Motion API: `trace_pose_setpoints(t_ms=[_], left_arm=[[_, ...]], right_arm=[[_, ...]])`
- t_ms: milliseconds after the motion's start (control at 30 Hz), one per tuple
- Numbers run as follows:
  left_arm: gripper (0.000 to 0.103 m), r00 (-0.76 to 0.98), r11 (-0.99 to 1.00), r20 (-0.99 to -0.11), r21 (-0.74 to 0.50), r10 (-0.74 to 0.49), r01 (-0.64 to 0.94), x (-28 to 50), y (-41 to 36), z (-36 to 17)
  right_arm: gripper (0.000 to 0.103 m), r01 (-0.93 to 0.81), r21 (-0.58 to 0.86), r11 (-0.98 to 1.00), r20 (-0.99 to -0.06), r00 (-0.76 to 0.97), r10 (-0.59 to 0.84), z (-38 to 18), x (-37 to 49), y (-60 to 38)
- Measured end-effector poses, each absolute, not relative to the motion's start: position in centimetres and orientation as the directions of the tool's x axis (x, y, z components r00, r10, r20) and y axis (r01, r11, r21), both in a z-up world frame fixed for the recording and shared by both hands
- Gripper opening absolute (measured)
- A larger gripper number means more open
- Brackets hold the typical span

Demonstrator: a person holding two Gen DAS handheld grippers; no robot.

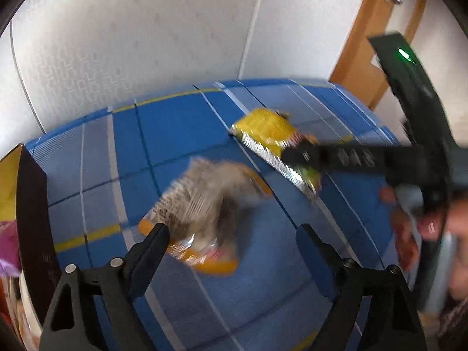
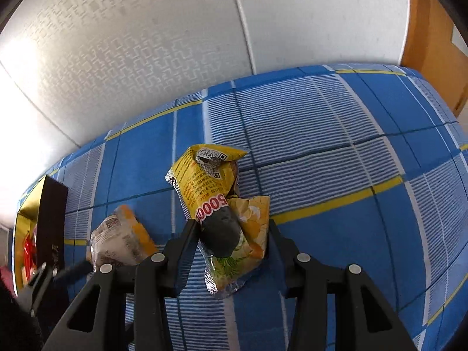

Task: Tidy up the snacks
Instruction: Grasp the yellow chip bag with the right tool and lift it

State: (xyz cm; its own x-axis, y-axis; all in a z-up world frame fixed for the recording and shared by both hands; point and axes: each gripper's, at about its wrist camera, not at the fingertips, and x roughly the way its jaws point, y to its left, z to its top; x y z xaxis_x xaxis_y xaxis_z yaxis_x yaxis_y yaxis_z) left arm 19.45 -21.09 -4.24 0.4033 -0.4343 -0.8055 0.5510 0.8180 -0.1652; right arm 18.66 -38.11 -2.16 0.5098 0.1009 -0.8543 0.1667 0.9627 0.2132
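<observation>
Right wrist view: my right gripper (image 2: pixel 234 229) pinched yellow snack bag (image 2: pixel 225 204) on blue checked cloth (image 2: pixel 336 146). Bag light, crinkly, slippery; gripped mid-body. Left gripper (image 1: pixel 232 235) spread over orange packet (image 1: pixel 201 204), blurred, probably untouched.

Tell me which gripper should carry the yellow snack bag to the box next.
Right. The right gripper has its fingers closed on the yellow snack bag, while the left gripper is open above the orange snack bag.

On the yellow snack packet (image 2: pixel 204 184) you can read the digits "5000" in white on a red band. You can see its QR codes and small print, but neither is legible.
</observation>
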Motion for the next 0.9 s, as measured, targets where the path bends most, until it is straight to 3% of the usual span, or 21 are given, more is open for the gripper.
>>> trace_pose_setpoints(t_ms=[200, 333, 533, 600, 633, 733, 900], left_arm=[[0.088, 0.461, 0.838, -0.787, -0.127, -0.411, 0.531, 19.3, -20.1, -3.4], [0.088, 0.508, 0.865, -0.758, -0.144, -0.408, 0.480, 19.7, -19.1, -2.6], [0.087, 0.514, 0.867, -0.763, -0.120, -0.393, 0.484, 20.1, -20.0, -3.1], [0.087, 0.513, 0.865, -0.762, -0.121, -0.395, 0.487, 20.2, -20.3, -3.2], [0.087, 0.518, 0.863, -0.757, -0.116, -0.397, 0.491, 20.1, -20.5, -3.2], [0.087, 0.539, 0.859, -0.745, -0.089, -0.393, 0.503, 20.0, -20.9, -3.0], [0.080, 0.557, 0.862, -0.734, -0.074, -0.388, 0.502, 20.4, -21.0, -3.1]], right_arm=[[0.048, 0.165, 0.158, 0.974, -0.827, 0.560, 0.039, -1.2, 18.8, -38.0], [0.060, 0.121, 0.095, 0.988, -0.812, 0.584, 0.006, -0.6, 19.2, -36.7], [0.060, 0.050, 0.009, 0.999, -0.829, 0.558, -0.021, -1.8, 19.9, -34.6], [0.058, 0.039, -0.024, 0.999, -0.842, 0.538, -0.042, -2.4, 20.0, -34.3], [0.050, 0.035, -0.015, 0.999, -0.840, 0.542, -0.032, -2.5, 19.9, -34.3], [0.042, 0.061, 0.023, 0.998, -0.840, 0.542, -0.014, -2.4, 19.7, -34.8], [0.036, 0.125, 0.110, 0.986, -0.854, 0.519, 0.029, -2.4, 19.4, -36.1]])
